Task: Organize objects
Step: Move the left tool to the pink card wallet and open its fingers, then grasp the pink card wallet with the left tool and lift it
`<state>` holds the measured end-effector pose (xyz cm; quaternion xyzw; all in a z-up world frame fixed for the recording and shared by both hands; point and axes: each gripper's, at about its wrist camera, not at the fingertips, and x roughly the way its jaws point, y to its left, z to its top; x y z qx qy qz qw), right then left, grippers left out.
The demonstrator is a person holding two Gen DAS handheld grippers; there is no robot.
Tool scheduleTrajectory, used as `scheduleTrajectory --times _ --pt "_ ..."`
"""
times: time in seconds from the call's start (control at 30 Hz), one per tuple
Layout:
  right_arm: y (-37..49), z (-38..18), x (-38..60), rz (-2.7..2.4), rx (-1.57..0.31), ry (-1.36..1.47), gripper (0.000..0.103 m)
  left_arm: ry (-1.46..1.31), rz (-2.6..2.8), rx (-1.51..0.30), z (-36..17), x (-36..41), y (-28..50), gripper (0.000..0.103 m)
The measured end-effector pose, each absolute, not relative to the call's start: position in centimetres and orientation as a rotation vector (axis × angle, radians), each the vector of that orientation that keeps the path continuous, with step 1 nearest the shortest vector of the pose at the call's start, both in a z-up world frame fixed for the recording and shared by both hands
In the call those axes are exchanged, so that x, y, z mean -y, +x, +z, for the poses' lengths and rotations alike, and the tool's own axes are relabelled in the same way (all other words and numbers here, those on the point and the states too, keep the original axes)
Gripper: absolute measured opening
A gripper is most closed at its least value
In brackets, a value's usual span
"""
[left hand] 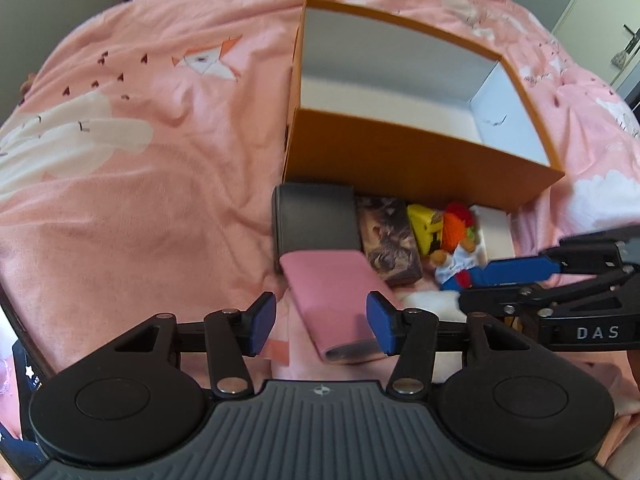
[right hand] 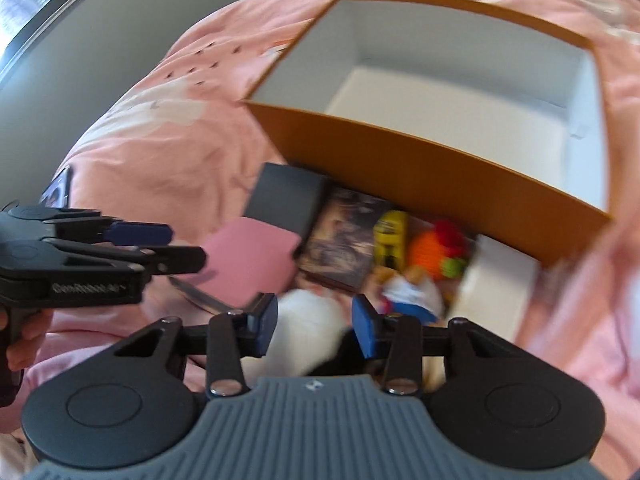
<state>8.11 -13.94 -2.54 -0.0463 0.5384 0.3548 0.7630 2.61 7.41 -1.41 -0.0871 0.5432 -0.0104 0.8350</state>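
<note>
An open orange box (left hand: 420, 160) with a white inside lies on the pink bedspread; it also shows in the right wrist view (right hand: 432, 168). In front of it lie a dark grey case (left hand: 316, 220), a pink pouch (left hand: 336, 296), a patterned booklet (left hand: 388, 240), a yellow toy (left hand: 424, 228), an orange knitted doll (left hand: 456, 236) and a white box (left hand: 496, 232). My left gripper (left hand: 322, 324) is open, its fingers on both sides of the pink pouch's near end. My right gripper (right hand: 314, 322) is open around a white fluffy object (right hand: 312, 328); it enters the left wrist view from the right (left hand: 500, 284).
The pink bedspread (left hand: 140, 200) with white clouds and a fox print covers the bed. A grey wall and window (right hand: 48, 20) are at the left, a door (left hand: 600, 20) at the far right. The left gripper shows in the right wrist view (right hand: 160, 244).
</note>
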Motion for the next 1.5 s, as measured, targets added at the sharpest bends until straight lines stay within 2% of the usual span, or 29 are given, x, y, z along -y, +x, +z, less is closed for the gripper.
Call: scheduleTrajectory --times 0.1,0.57,0.6,0.63,0.73,0.77,0.97,1.1,1.3,1.43,1.5 --pt "8.4 -2.9 12.1 0.837 -1.194 -0.116 0.044 -0.22 -0.036 -1.182 -2.0 -7.8 2.9 0.068" --pt "6.9 -3.5 9.5 1.003 -1.202 -0.308 0.043 -0.19 -0.088 -1.208 -2.1 -6.8 2.9 0.064" --pt "6.7 -3.5 9.4 1.008 -1.197 -0.318 0.042 -0.186 -0.094 -1.207 -2.0 -6.8 2.8 0.064" --pt "6.6 -3.5 9.3 1.005 -1.188 -0.329 0.034 -0.185 -0.093 -1.202 -1.9 -6.8 2.7 0.064" --pt "6.5 -3.6 8.8 0.997 -1.169 -0.35 0.024 -0.201 -0.095 -1.187 -1.7 -6.9 2.7 0.064" --pt "6.4 -3.6 8.8 1.011 -1.169 -0.336 0.014 -0.199 -0.1 -1.181 -1.5 -6.9 2.6 0.064" --pt "6.9 -2.5 9.6 0.984 -1.121 -0.293 0.012 -0.187 -0.135 -1.105 0.5 -7.1 2.4 0.066" --pt "8.3 -1.3 10.1 0.939 -1.056 -0.261 0.006 -0.147 -0.152 -1.083 1.1 -6.9 2.6 0.068" --pt "10.6 -0.5 9.6 0.858 -0.933 -0.287 0.002 -0.096 -0.168 -1.074 -0.8 -6.1 4.3 0.07" --pt "12.4 -0.8 9.2 0.818 -0.897 -0.282 0.002 -0.069 -0.158 -1.047 -2.1 -5.0 5.3 0.079" --pt "13.2 -1.5 9.3 0.811 -0.913 -0.258 0.003 -0.035 -0.132 -1.018 -2.6 -4.4 5.6 0.077"
